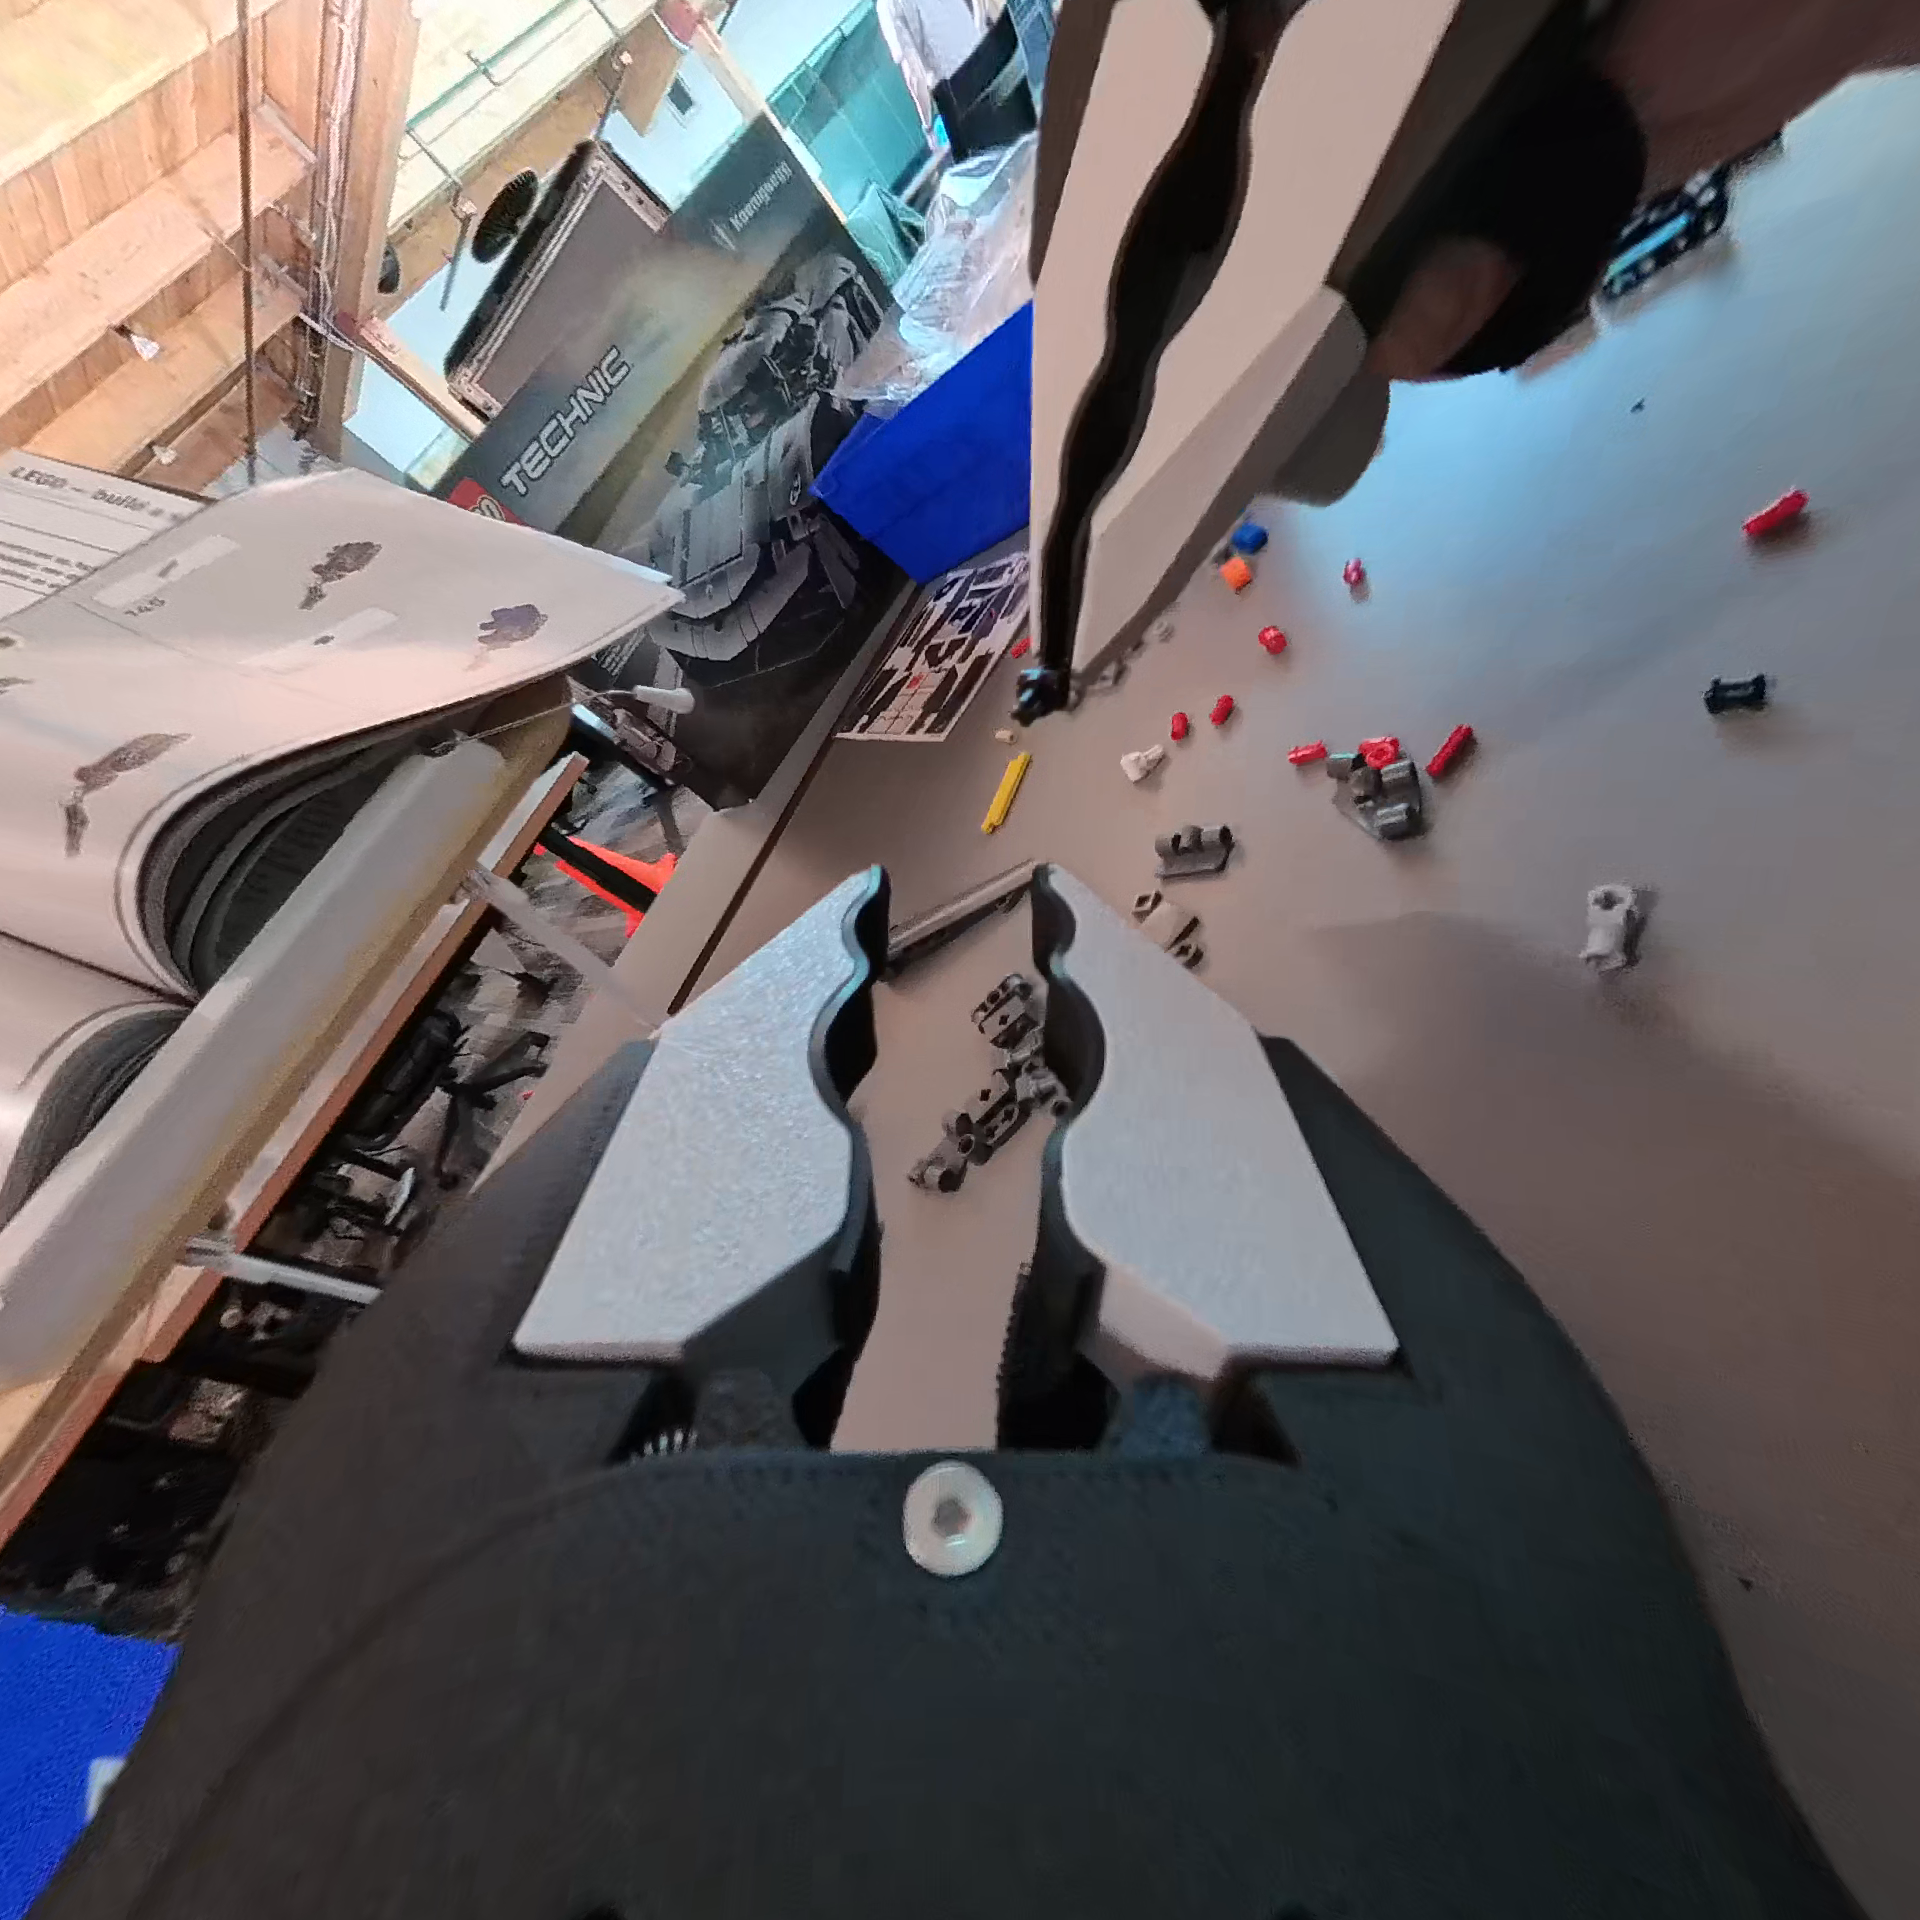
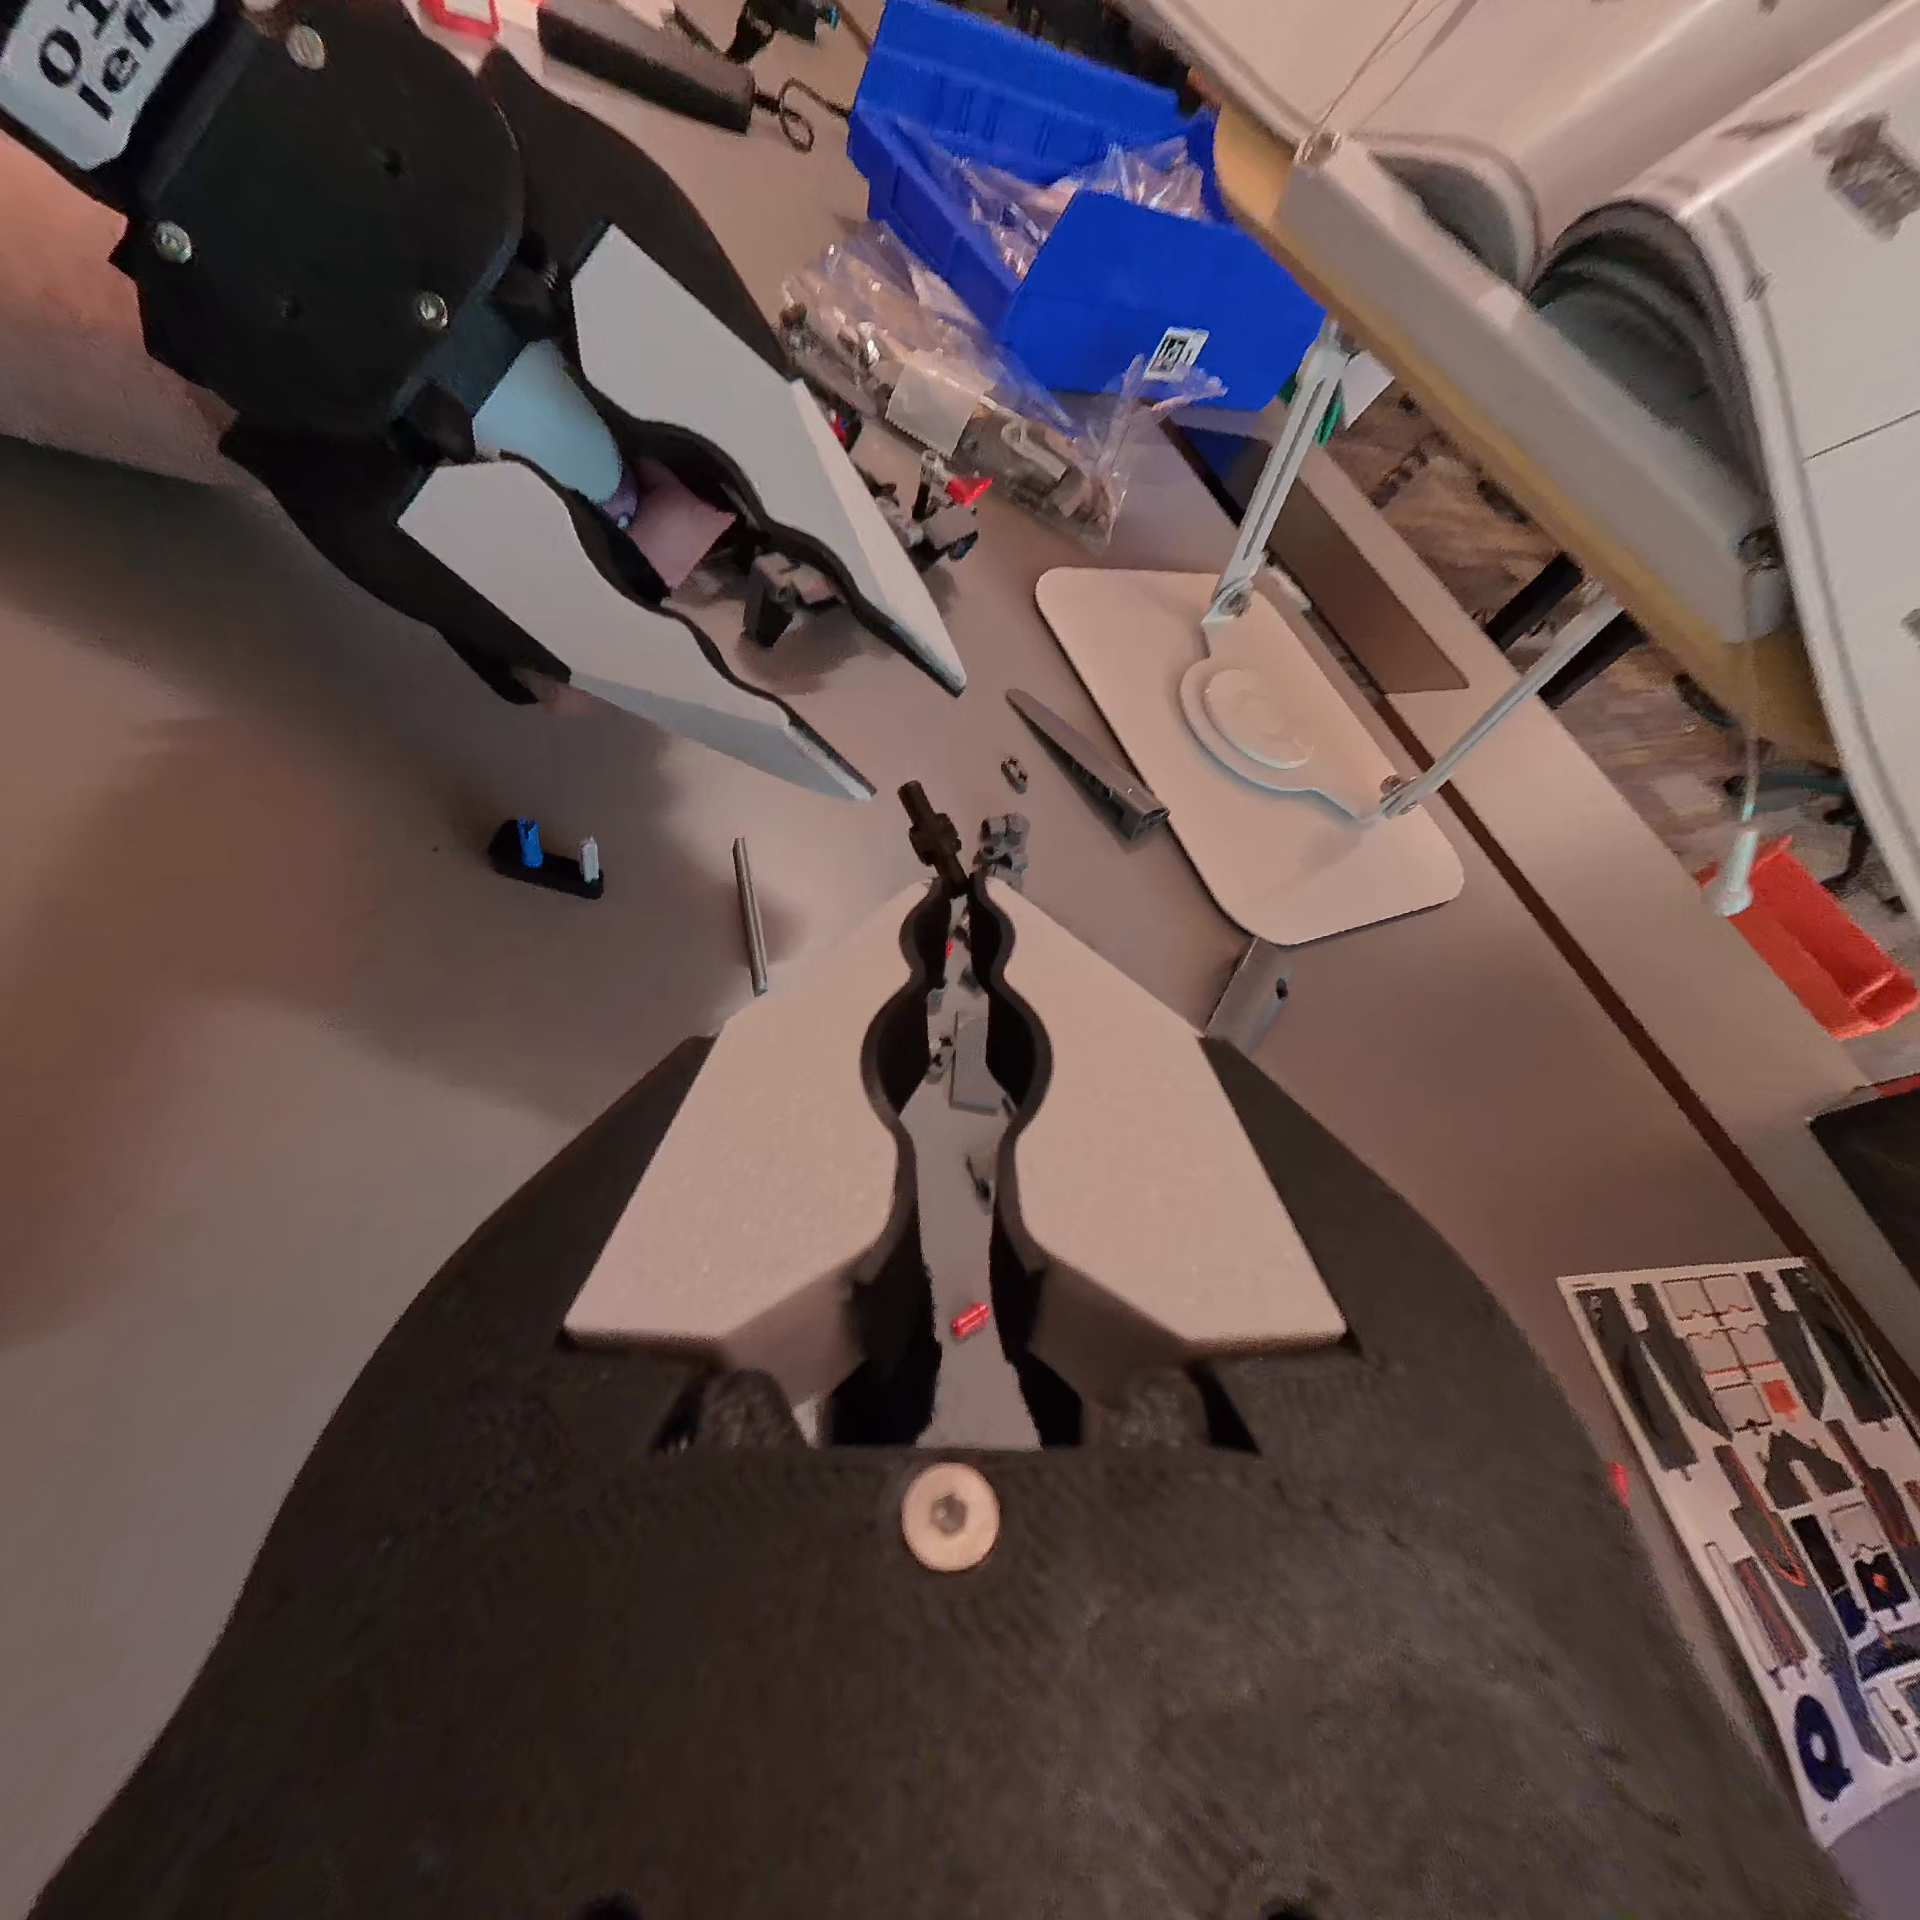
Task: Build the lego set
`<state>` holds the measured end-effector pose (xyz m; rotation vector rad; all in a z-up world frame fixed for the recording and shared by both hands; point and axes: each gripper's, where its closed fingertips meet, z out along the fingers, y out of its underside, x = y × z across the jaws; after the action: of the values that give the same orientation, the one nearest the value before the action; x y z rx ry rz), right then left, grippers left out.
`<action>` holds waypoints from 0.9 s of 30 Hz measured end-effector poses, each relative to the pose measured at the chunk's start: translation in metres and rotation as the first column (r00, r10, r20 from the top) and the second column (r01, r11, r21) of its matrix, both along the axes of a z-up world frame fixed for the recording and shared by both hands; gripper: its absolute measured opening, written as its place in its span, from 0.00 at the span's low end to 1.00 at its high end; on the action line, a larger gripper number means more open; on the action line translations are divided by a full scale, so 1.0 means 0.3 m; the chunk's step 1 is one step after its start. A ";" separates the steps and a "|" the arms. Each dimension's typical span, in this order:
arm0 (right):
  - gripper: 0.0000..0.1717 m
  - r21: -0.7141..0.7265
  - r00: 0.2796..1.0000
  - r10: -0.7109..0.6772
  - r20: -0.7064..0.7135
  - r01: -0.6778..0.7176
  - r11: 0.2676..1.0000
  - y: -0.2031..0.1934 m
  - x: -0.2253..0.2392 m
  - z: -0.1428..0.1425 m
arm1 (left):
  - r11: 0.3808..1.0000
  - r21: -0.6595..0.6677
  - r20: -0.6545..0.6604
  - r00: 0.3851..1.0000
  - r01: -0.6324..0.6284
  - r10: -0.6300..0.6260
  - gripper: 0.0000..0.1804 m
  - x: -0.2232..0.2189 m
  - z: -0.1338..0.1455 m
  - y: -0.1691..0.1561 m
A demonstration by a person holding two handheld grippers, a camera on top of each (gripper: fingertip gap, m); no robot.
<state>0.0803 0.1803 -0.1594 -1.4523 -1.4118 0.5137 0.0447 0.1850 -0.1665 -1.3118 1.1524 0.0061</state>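
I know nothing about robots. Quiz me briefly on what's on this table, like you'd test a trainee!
1. True or false: the right gripper has its jaws shut on a small black pin.
2. What colour is the thin stick lying near the sticker sheet? A yellow, B green, C pink.
3. Fill in: the bins beside the clear plastic bags are ____.

Key: 1 true; 2 A; 3 blue.
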 end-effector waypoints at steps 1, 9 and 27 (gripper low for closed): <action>0.00 0.014 1.000 0.000 -0.015 0.001 1.000 -0.002 0.001 0.015 | 1.000 -0.008 0.009 1.000 0.007 -0.007 0.14 0.002 0.004 -0.003; 0.00 0.094 0.999 0.025 -0.025 -0.022 0.995 -0.025 -0.006 0.038 | 0.998 -0.031 0.045 0.998 0.047 -0.045 0.15 0.033 0.022 -0.028; 0.00 0.193 0.996 0.019 0.089 -0.036 0.981 -0.050 -0.040 -0.010 | 0.995 -0.033 0.035 0.995 0.094 -0.093 0.08 0.071 0.019 -0.065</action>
<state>0.0683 0.1653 -0.1622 -1.3125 -1.5083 0.3233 0.0661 0.1655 -0.1608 -1.2832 1.1893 -0.1042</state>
